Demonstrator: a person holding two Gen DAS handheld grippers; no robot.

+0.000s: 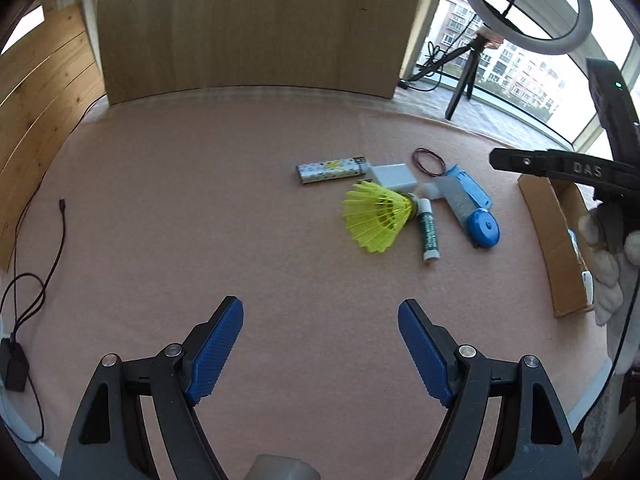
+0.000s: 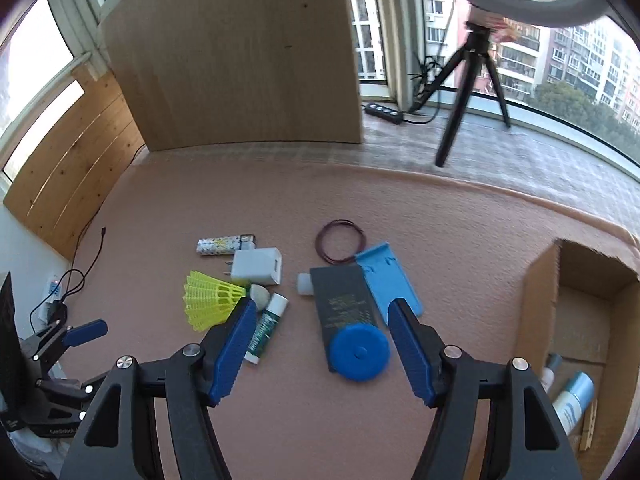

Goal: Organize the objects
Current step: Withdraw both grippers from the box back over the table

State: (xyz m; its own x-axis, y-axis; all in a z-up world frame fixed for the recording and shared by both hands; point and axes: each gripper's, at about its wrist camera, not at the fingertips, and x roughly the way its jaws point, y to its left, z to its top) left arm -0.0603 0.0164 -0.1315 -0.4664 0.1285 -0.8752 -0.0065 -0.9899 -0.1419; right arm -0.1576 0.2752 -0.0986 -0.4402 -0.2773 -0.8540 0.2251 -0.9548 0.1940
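Note:
Small objects lie together on the pink cloth: a yellow shuttlecock [image 1: 376, 216] [image 2: 210, 296], a patterned lighter [image 1: 330, 170] [image 2: 224, 244], a white charger [image 1: 394, 176] [image 2: 258, 266], a green-and-white tube [image 1: 429, 232] [image 2: 266, 328], a dark band loop [image 1: 428, 160] [image 2: 340, 246], a blue holder [image 1: 468, 184] [image 2: 388, 280], a dark card [image 2: 344, 304] and a round blue tape measure [image 1: 484, 230] [image 2: 360, 354]. My left gripper [image 1: 320, 306] is open and empty over bare cloth, short of the pile. My right gripper [image 2: 323, 304] hovers open above the tape measure, touching nothing.
An open cardboard box [image 2: 540, 300] [image 1: 556, 240] sits right of the pile, holding a bottle [image 2: 576, 400] and a clothespin [image 2: 588, 428]. A wooden board [image 1: 256, 28] stands at the back. A black cable [image 1: 60, 240] trails at left. A tripod [image 2: 472, 80] and power strip [image 2: 382, 112] sit on the sill.

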